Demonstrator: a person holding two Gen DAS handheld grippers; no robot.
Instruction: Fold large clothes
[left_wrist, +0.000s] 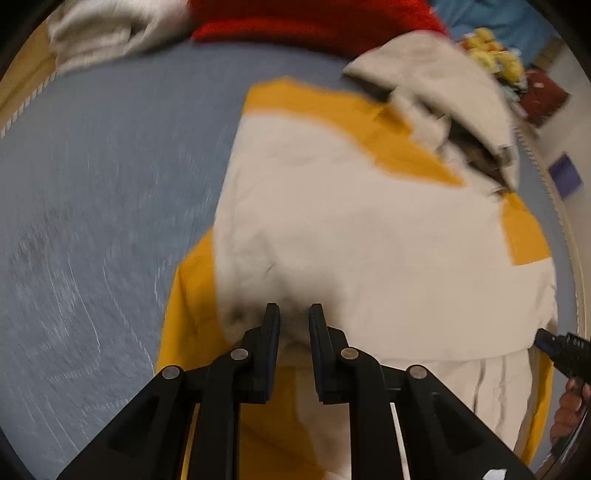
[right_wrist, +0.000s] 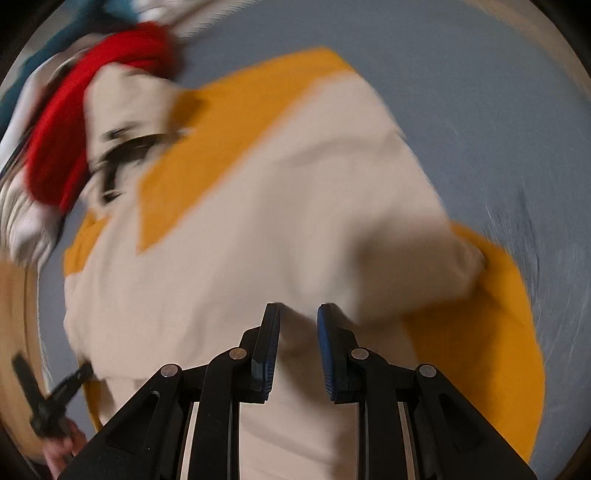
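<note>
Nearest the left wrist camera, the left claw (left_wrist: 292, 314) hangs with its fingers spread a little, cloth showing in the gap but not pinched, as far as the blur allows. The right claw (right_wrist: 298, 314) stands the same way: parted, over cloth, gripping nothing that can be seen.

Under both lies the one garment being folded, a cream and yellow jacket (left_wrist: 351, 229), spread on a grey-blue bed (left_wrist: 110, 184). It looks soft and limp, fairly light but bulky. It should drape and sag when lifted, and a single layer may slip free, so my judgement is that the best hold is on a thick edge: the hem nearest the claws or the sleeve (right_wrist: 424, 258) lying across the jacket's body. Two holds set well apart should keep it from bunching.

Beyond the jacket, its hood (left_wrist: 436, 85) lies at the far end. Past the hood sit one red cloth (left_wrist: 314, 18), one pale crumpled cloth (left_wrist: 110, 29) off to the jacket's far left, and a blue cloth (left_wrist: 487, 18) behind them. The far right clutter is too blurred to count.
</note>
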